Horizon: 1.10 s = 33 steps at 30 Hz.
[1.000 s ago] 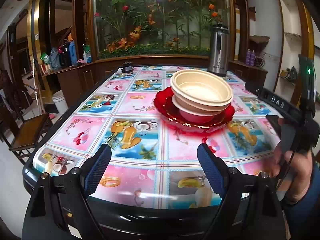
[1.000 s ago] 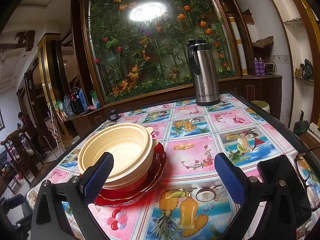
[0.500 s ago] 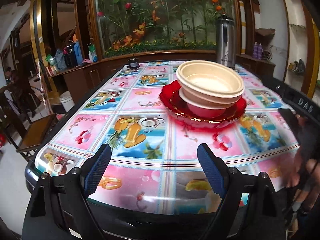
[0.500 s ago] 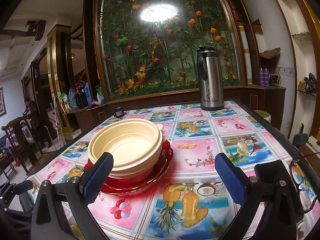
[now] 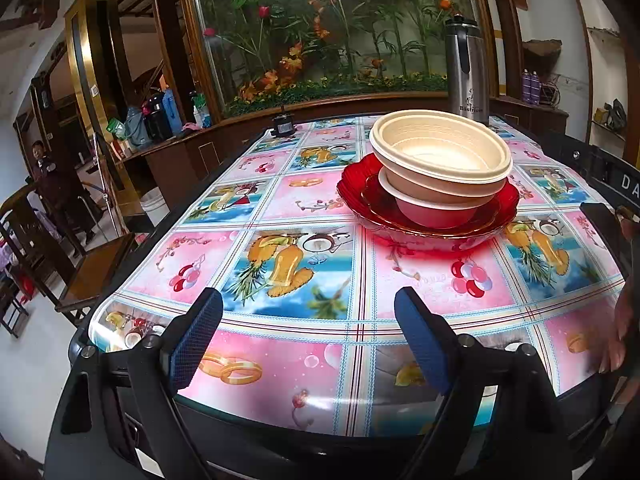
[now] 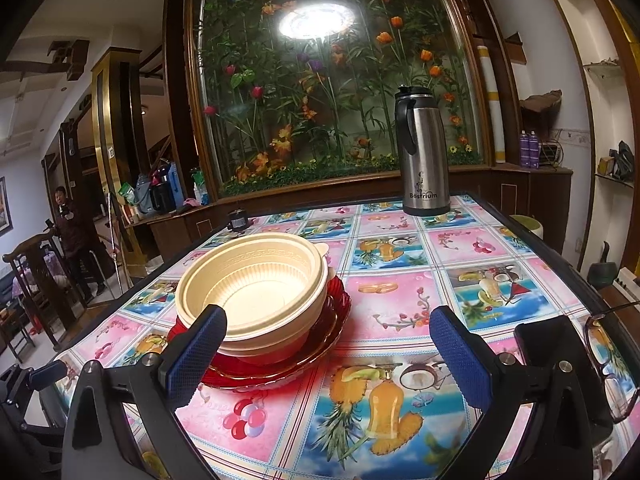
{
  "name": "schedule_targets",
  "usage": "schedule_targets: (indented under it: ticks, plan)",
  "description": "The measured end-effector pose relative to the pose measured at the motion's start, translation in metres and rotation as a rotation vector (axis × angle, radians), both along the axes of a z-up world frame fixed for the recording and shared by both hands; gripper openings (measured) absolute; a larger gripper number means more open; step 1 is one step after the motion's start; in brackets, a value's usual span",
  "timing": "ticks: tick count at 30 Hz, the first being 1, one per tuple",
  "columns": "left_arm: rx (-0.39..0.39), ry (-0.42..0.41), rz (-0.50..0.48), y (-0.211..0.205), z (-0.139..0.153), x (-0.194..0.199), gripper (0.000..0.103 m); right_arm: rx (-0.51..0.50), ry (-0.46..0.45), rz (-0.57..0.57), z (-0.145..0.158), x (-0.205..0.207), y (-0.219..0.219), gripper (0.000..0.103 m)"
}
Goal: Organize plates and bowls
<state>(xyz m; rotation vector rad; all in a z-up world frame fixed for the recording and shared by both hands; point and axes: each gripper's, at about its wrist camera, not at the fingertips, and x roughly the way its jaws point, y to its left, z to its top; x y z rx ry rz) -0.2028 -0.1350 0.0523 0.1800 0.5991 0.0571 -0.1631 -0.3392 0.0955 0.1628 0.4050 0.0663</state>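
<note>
Cream plastic bowls (image 5: 440, 152) sit nested on red scalloped glass plates (image 5: 428, 224), tabletop (image 5: 304, 360) at 1 o'clock; left gripper (image 5: 306, 340) and right gripper (image 6: 328, 356) fingers spread, empty.

Both the left gripper (image 5: 308, 340) and the right gripper (image 6: 328, 356) hold their fingers spread wide, gripping nothing.
</note>
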Motion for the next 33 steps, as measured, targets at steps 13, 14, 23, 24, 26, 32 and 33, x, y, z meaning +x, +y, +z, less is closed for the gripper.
schedule_targets:
  ticks: [13, 14, 23, 24, 26, 32, 33]
  plan:
    - [0.003, 0.005, 0.001, -0.0017, 0.0003, -0.0014, 0.089, 0.006, 0.002, -0.004, 0.0, 0.0022, -0.0037, 0.102]
    - [0.003, 0.007, 0.003, -0.0019, 0.0002, -0.0012, 0.089, 0.007, 0.002, -0.004, -0.0003, 0.0014, -0.0046, 0.102]
    - [0.008, 0.016, -0.002, -0.0052, -0.0018, -0.0002, 0.089, 0.009, 0.008, 0.0, -0.0009, -0.0013, -0.0053, 0.102]
    - [0.008, 0.015, -0.002, -0.0053, -0.0018, -0.0002, 0.089, 0.009, 0.008, -0.001, -0.001, -0.0013, -0.0052, 0.102]
    - [0.008, 0.016, 0.0, -0.0057, -0.0021, 0.0002, 0.089, 0.011, 0.009, 0.0, -0.0008, -0.0018, -0.0051, 0.102]
    - [0.013, 0.017, -0.003, -0.0066, -0.0017, -0.0005, 0.089, 0.01, 0.002, -0.002, -0.0004, -0.0044, -0.0048, 0.102]
    - [0.013, 0.017, -0.003, -0.0071, -0.0018, -0.0005, 0.089, 0.007, 0.003, -0.002, -0.0003, -0.0045, -0.0048, 0.102]
